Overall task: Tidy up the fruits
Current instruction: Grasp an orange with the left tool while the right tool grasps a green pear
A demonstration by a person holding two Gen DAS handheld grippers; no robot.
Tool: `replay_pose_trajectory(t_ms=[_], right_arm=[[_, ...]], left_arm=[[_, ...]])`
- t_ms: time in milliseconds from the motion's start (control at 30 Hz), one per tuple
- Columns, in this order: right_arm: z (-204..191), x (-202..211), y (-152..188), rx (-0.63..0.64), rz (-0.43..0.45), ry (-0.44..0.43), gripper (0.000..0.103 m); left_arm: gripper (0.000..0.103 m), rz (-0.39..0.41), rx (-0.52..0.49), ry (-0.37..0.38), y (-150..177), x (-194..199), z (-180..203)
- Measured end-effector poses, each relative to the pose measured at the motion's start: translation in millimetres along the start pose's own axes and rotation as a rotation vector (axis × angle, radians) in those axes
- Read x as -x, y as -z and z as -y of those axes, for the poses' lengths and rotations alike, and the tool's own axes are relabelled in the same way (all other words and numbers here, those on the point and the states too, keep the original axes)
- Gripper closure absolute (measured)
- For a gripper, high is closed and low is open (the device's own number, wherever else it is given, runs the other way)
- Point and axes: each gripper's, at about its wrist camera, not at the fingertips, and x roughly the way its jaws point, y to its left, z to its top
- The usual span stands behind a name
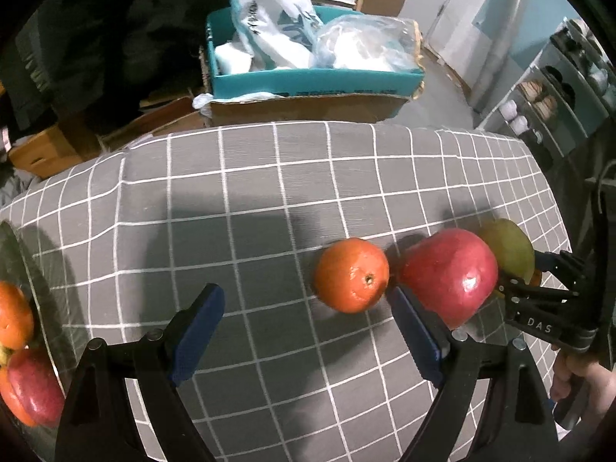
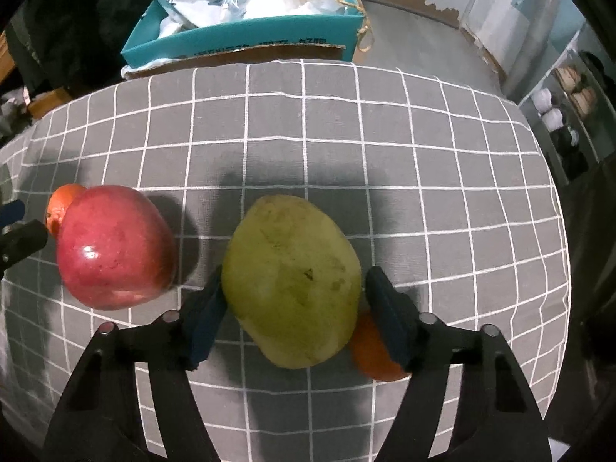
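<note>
In the left wrist view, a glass bowl [image 1: 23, 254] sits at the far left edge of the frame, holding an orange fruit [image 1: 13, 313] above a red apple [image 1: 32, 390]. The left gripper [image 1: 308, 327] fills the lower middle, its blue-padded fingers [image 1: 200, 331] spread wide with nothing between them, above the grey checked cloth [image 1: 250, 192]. Just inside its right-hand finger lies an orange [image 1: 352, 275], near the pad though contact is unclear. To the right of that rests a large red apple [image 1: 448, 275], close beside the orange, and behind it the green mango [image 1: 510, 246] peeks out at the right edge. There the right gripper [image 1: 529, 273] reaches in from the lower right, a hand [image 1: 585, 385] on its handle. In the upper middle stands a teal box [image 1: 308, 77] stuffed with plastic bags [image 1: 346, 38].

In the right wrist view, the orange [image 2: 61, 204] shows at the left edge, mostly hidden behind the red apple [image 2: 115, 246] at centre left. The mango [image 2: 292, 281] lies in the middle of the frame between the fingers of the right gripper [image 2: 296, 315]; the left-hand pad [image 2: 204, 319] touches its skin, while a narrow gap shows beside the right-hand one, so the tongs are parted around the fruit and not clamped on it. A second orange [image 2: 375, 350] sits lower right, partly hidden behind the mango and the right-hand finger.
</note>
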Motion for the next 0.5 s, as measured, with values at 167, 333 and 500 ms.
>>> replay_pose_trajectory(t_ms=[167,333,500], right_arm=[[4.7,-0.7,-0.2,-0.042,0.011,-0.020,0.038],[7.7,6.9,-0.1,-0.078,0.034,-0.048,0.038],[4.5,16.1,0.5,-0.077,0.061,-0.047,0.038]], left_arm=[[0.014,-0.010,-0.031,-0.013,-2.4,-10.0,7.1],[0.014,-0.014,-0.042,-0.012,-3.9,-19.2,11.7],[0.023,-0.013,-0.062,-0.009,-3.6,-26.1,16.9]])
